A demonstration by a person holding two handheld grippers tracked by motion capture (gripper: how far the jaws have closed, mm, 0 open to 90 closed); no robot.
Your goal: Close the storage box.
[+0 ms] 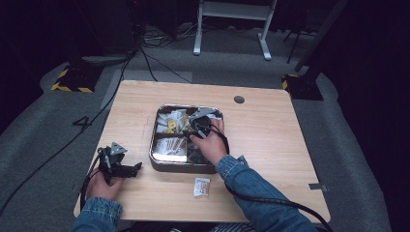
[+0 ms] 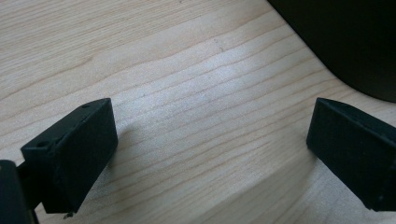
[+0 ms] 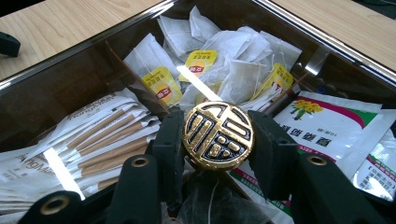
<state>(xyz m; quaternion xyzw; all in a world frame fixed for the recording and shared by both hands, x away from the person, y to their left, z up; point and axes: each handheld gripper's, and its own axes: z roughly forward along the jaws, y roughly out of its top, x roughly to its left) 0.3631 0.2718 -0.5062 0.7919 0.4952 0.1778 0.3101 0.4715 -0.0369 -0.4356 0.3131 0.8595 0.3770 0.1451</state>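
A shallow metal box [image 1: 159, 166] with dividers sits mid-table. In the right gripper view a round gold knob [image 3: 218, 135] with a raised character stands over the box's middle, and my right gripper [image 3: 216, 125] is shut on it, one jaw on each side. Bright streaks over the contents suggest a clear lid under the knob. In the high view the right gripper [image 1: 200, 126] is over the box's centre. My left gripper [image 1: 137, 167] rests on the table left of the box, jaws wide apart, nothing between them [image 2: 210, 149].
The box holds yellow-tagged tea bags [image 3: 201, 60], paper stick sachets [image 3: 107, 135] and flower-printed packets [image 3: 322, 121]. A small white packet [image 1: 202, 186] lies on the table in front of the box. The box's dark side [image 2: 355, 42] is close to the left gripper.
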